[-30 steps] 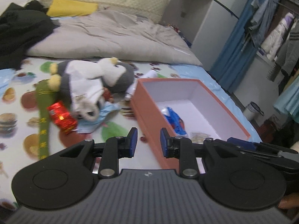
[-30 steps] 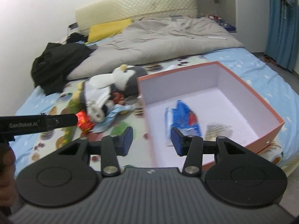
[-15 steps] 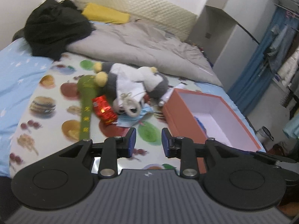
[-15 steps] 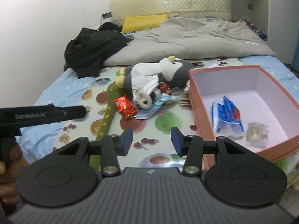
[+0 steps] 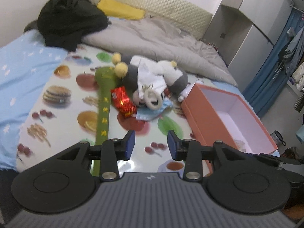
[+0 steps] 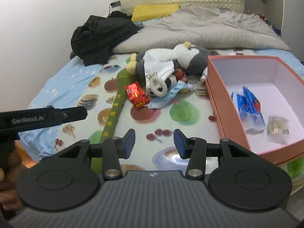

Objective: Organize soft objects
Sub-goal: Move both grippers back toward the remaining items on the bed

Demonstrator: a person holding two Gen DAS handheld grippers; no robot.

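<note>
A grey and white plush penguin point(image 5: 157, 76) point(image 6: 174, 60) lies on the fruit-print sheet, with a small panda plush point(image 5: 150, 99) point(image 6: 157, 86) in front of it. Beside them are a red foil packet point(image 5: 122, 101) point(image 6: 136, 94), a long green cloth strip point(image 5: 103, 102) point(image 6: 116, 106) and a light blue wrapper point(image 5: 152, 112) point(image 6: 171, 95). The orange box point(image 5: 205, 117) point(image 6: 224, 110) stands to the right and holds a blue packet point(image 6: 248, 110) and a clear pouch point(image 6: 277, 129). My left gripper point(image 5: 151, 145) hovers short of the pile, its jaws opening with nothing between them. My right gripper point(image 6: 154, 144) is open and holds nothing.
A grey duvet point(image 5: 152, 36) point(image 6: 205, 30), a black heap of clothes point(image 5: 70, 19) point(image 6: 102, 36) and a yellow pillow point(image 5: 119, 9) lie at the back. The left gripper's body point(image 6: 43, 116) shows at the left edge. A wardrobe and hanging clothes point(image 5: 290, 38) stand right.
Both views have swung left from the box toward the toy pile and drawn back. The left jaws stand wider apart than before. The right jaws are unchanged.
</note>
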